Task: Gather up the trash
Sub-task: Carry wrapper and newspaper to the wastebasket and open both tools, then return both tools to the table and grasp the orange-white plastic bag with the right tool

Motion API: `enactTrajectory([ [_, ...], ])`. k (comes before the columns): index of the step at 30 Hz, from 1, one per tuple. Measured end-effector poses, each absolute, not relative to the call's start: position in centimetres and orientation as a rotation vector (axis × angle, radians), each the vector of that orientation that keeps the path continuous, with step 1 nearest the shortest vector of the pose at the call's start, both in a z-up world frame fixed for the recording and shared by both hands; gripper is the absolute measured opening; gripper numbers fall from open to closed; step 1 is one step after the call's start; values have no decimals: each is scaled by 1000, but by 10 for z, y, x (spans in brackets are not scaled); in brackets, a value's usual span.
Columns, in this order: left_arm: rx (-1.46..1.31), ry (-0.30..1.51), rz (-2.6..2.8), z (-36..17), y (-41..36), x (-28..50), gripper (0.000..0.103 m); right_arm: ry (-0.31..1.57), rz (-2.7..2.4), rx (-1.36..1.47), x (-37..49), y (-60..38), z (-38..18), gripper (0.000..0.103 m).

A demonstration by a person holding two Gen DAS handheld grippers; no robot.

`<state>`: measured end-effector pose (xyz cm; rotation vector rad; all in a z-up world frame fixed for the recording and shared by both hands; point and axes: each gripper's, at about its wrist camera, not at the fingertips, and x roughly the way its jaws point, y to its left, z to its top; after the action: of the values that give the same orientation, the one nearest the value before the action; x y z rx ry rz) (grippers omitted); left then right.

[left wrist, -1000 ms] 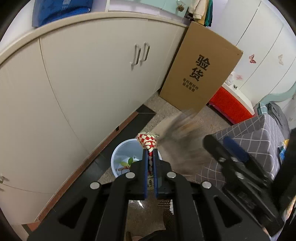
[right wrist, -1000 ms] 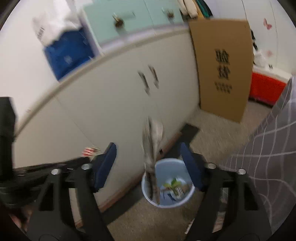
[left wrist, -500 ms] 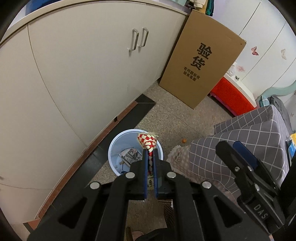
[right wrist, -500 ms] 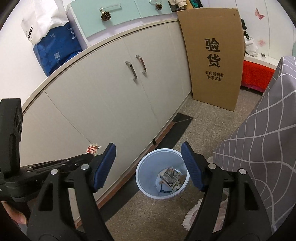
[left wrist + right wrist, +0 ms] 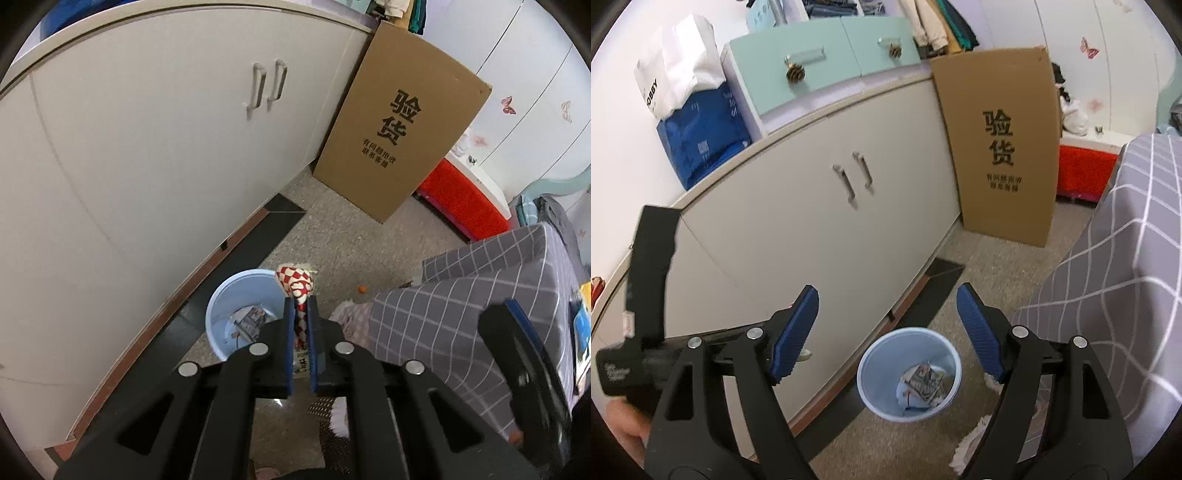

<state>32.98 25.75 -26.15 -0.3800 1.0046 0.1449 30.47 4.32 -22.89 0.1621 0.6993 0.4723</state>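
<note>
The left gripper (image 5: pixel 300 314) has come over the bin (image 5: pixel 242 314) and its jaws are opening around the checkered wrapper (image 5: pixel 297 286), so it should drop in. The right gripper (image 5: pixel 886 328) hangs wide and empty above the bin, its piece already inside

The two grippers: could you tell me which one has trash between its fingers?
The left gripper: a red-checked wrapper sits between its opening jaws; the right gripper is empty.
</note>
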Motion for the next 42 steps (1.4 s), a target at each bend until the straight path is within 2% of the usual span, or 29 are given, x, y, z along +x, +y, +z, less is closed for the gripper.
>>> enactTrajectory([
  [1,-387,1013,154,-261,257,333,40,695,470,165,305,42,-228,76],
  [3,-410,992,184,-258,258,332,76,694,462,164,304,40,-227,76],
  [12,-402,938,226,-238,250,306,76,689,444,186,294,25,-218,76],
  [24,-357,789,165,-170,205,255,79,602,431,233,249,-18,-163,76],
  [31,-277,697,88,-130,143,229,83,527,362,293,211,-80,-126,78],
  [42,-150,735,-92,-117,15,218,83,523,77,302,154,-227,-108,82],
])
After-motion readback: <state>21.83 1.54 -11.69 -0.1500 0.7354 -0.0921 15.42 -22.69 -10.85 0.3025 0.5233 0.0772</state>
